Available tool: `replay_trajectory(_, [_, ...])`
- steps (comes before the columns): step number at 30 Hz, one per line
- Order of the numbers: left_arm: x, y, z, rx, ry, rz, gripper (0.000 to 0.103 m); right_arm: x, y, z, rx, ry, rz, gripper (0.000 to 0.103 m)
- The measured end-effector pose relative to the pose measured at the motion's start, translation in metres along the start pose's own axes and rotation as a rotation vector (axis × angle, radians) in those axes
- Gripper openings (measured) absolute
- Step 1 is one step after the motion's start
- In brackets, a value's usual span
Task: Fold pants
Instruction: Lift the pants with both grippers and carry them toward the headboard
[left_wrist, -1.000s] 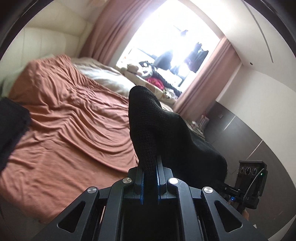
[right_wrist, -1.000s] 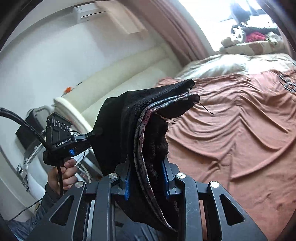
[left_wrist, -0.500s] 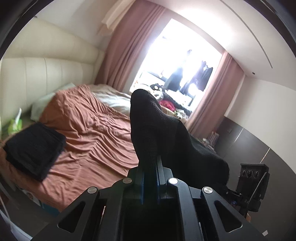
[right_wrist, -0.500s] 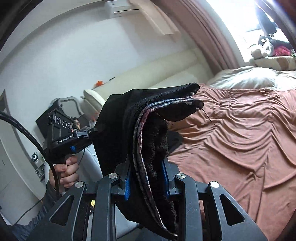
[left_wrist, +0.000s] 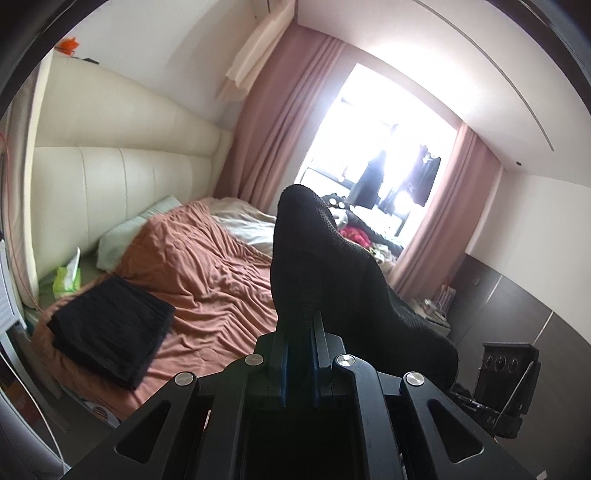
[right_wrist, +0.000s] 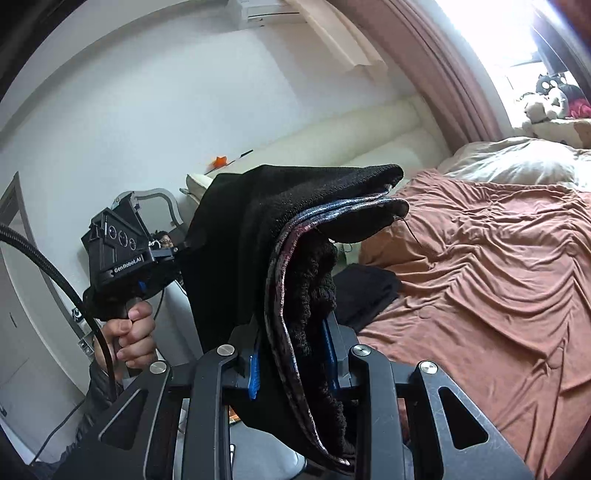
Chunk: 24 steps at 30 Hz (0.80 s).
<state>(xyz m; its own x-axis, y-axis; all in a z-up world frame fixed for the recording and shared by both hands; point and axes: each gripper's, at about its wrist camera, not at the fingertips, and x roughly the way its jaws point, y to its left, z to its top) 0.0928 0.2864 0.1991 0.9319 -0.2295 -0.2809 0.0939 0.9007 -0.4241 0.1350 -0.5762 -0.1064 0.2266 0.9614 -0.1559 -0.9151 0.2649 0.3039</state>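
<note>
Pants (left_wrist: 332, 280), black and knitted, hang in the air between the two grippers, above the near edge of the bed (left_wrist: 207, 280) and not touching it. The left gripper (left_wrist: 298, 328) has its fingers closed on one thin edge of the fabric; the right gripper (right_wrist: 291, 343) has its fingers clamped on a thick bunch of several layers. The garment's long axis seems to run from one gripper to the other, so laying it down means lowering both forward toward the rust-coloured sheet. Only the left wrist view shows the folded black garment (left_wrist: 110, 328) lying whole on the bed's near corner; only the right wrist view shows the patterned inner lining (right_wrist: 284, 266) and the person's left hand (right_wrist: 129, 332).
</note>
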Motion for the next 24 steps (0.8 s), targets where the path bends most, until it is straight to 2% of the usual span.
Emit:
replay_trajectory(12, [0.009,0.096,0.024,-0.073,-0.064,0.067,0.009,0.09,0.007,0.019,-0.067,0.053,0.019,0.024])
replay_trajectory(19, [0.017,0.152,0.032,-0.09,-0.091,0.132,0.009,0.157,0.003,0.021,-0.094,0.097,0.057,0.024])
replay_trajectory(24, [0.028,0.193,0.039,-0.108,-0.085,0.214,0.009,0.212,-0.006,0.02,-0.097,0.133,0.089,0.024])
